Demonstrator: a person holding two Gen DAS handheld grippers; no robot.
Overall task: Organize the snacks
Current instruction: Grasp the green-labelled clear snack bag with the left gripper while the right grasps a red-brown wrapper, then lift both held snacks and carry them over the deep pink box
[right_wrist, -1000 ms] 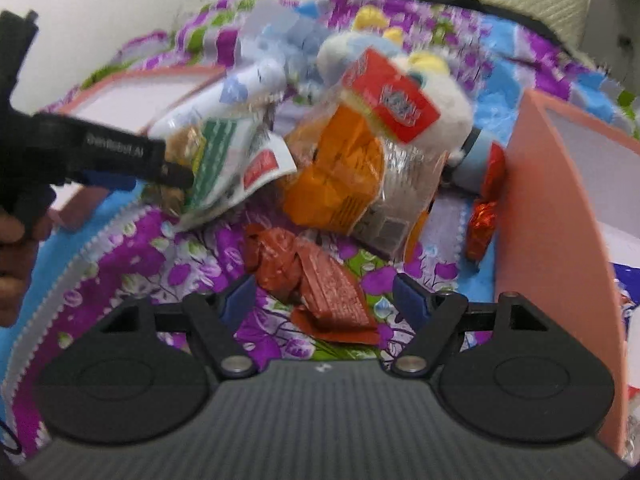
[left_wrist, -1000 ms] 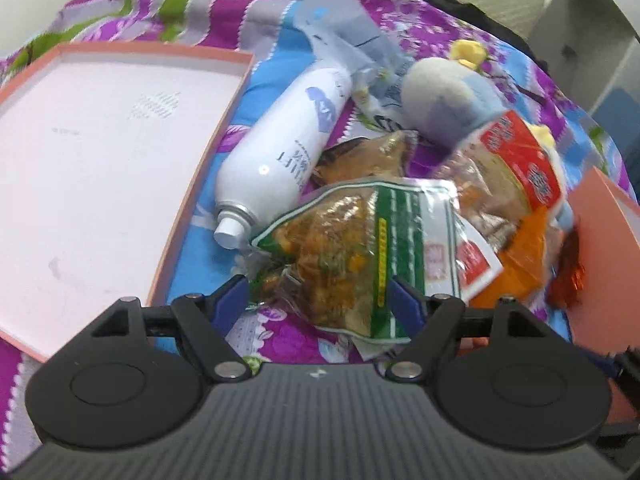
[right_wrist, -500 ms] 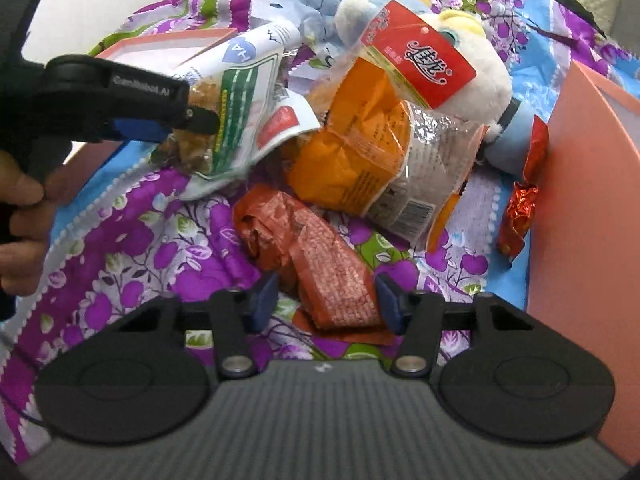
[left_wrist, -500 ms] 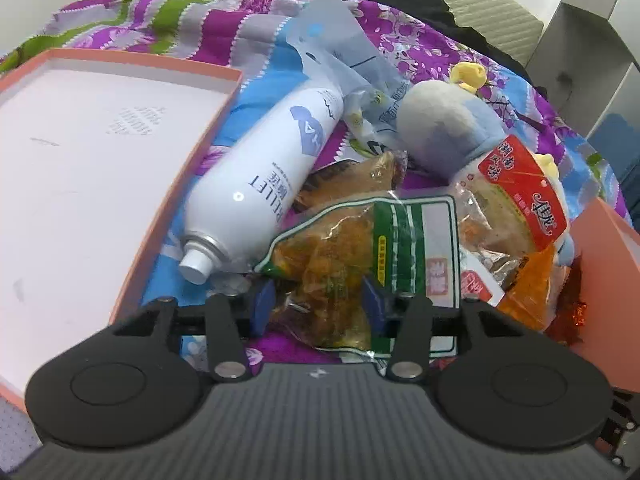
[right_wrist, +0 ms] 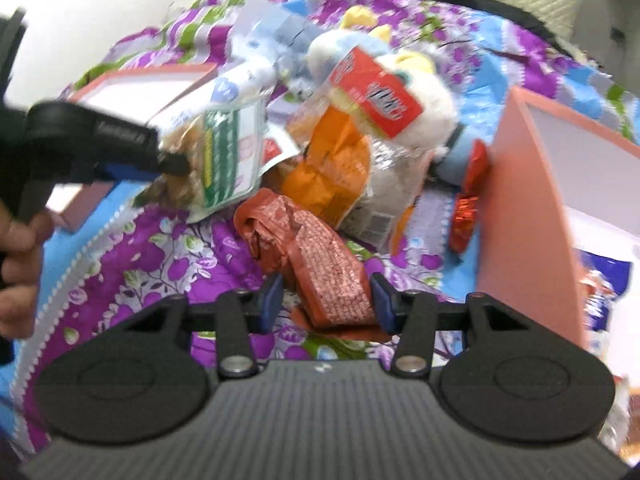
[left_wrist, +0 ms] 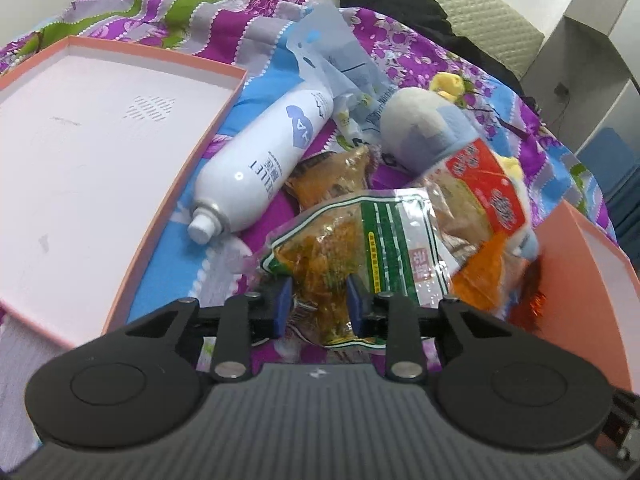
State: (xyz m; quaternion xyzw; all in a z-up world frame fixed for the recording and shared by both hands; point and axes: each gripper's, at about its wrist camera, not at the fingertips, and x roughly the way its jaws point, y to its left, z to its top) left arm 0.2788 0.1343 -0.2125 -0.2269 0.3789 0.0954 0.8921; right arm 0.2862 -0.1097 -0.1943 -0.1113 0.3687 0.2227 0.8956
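Observation:
My left gripper [left_wrist: 319,304] is shut on a clear snack bag with a green label [left_wrist: 352,256] and holds it off the bedspread; it also shows in the right wrist view [right_wrist: 224,160]. My right gripper [right_wrist: 326,300] is shut on a crumpled red-brown snack wrapper [right_wrist: 316,256]. An orange bag with a red label [right_wrist: 356,152] lies behind it, against a plush toy [right_wrist: 416,92]. A small red foil snack [right_wrist: 466,216] lies beside the pink box wall [right_wrist: 524,200].
A pink box lid [left_wrist: 100,168] lies at left on the purple flowered bedspread [left_wrist: 404,44]. A white spray bottle [left_wrist: 264,172] lies beside it. The plush toy [left_wrist: 424,136] and a plastic bag [left_wrist: 336,60] lie farther back. Blue packets [right_wrist: 604,280] sit inside the right box.
Both grippers closed from open onto their snacks. The left one lifted the green-label bag; the right one closed on the red-brown wrapper.

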